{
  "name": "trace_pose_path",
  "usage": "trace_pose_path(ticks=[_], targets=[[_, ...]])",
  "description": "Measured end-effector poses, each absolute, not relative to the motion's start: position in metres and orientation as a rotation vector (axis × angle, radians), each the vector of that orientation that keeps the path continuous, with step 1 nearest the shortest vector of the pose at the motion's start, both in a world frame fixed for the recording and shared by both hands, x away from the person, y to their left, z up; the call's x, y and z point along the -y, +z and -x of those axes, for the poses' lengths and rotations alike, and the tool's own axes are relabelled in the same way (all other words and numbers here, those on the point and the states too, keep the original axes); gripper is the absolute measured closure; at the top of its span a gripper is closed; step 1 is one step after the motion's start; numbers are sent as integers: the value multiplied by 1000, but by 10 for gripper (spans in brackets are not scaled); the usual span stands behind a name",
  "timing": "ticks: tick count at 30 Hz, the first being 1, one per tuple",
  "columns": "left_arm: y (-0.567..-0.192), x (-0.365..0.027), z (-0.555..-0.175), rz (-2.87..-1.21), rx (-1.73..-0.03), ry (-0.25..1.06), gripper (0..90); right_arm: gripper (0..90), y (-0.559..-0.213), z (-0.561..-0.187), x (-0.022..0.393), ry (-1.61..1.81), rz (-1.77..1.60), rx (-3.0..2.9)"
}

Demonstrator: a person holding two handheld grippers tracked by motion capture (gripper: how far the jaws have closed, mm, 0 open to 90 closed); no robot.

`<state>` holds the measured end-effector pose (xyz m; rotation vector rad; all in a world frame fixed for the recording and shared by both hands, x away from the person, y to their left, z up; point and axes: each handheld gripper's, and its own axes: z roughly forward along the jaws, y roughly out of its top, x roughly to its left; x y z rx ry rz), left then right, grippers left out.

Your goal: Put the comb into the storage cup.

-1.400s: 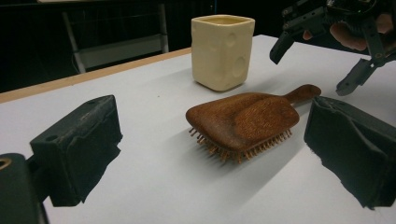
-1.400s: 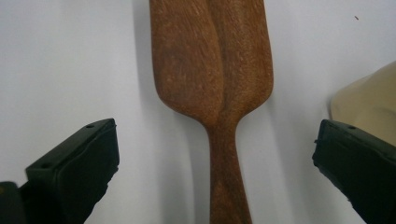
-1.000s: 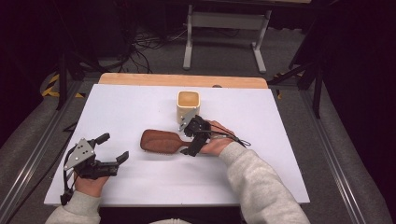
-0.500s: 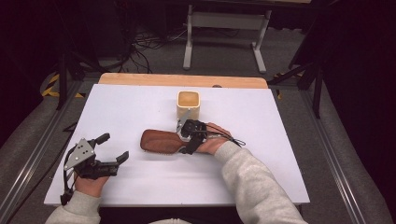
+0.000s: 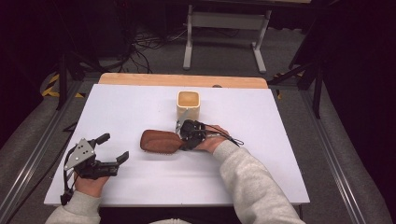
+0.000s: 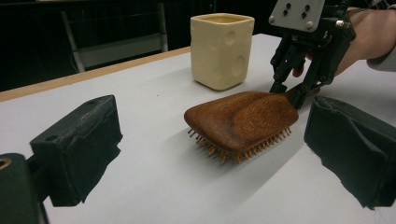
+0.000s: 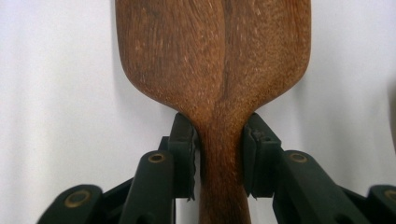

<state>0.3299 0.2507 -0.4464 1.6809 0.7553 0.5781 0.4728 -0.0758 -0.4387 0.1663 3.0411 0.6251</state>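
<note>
Brush: wooden hairbrush [image 5: 161, 141] lay bristles-down on the table [image 5: 261, 112], just in front of the cream cup [image 5: 188, 103].
Right claw [image 7: 218, 156]: had just been closing, looked clamped on the brush handle.
Left claw [image 5: 113, 147]: wide open, holding nothing, well left of the cup.

Lighting: even overhead light on the white table [image 5: 140, 107]; surroundings beyond the table nearly black. Shadows: soft, short, lying under the hairbrush [image 6: 243, 123] and beside the cream cup [image 6: 222, 49]. Glare: none. Focus: hairbrush sharp in both gripper views; near black jaws beside it slightly soft. High view grainy.
</note>
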Motion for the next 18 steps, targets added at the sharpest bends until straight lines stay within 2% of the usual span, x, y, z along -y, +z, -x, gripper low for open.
trace_pose_path(ticks=[18], targets=[[-446, -251, -330, -1672, -758, 580, 49, 722, -437, -469, 76, 608, -139, -3019]])
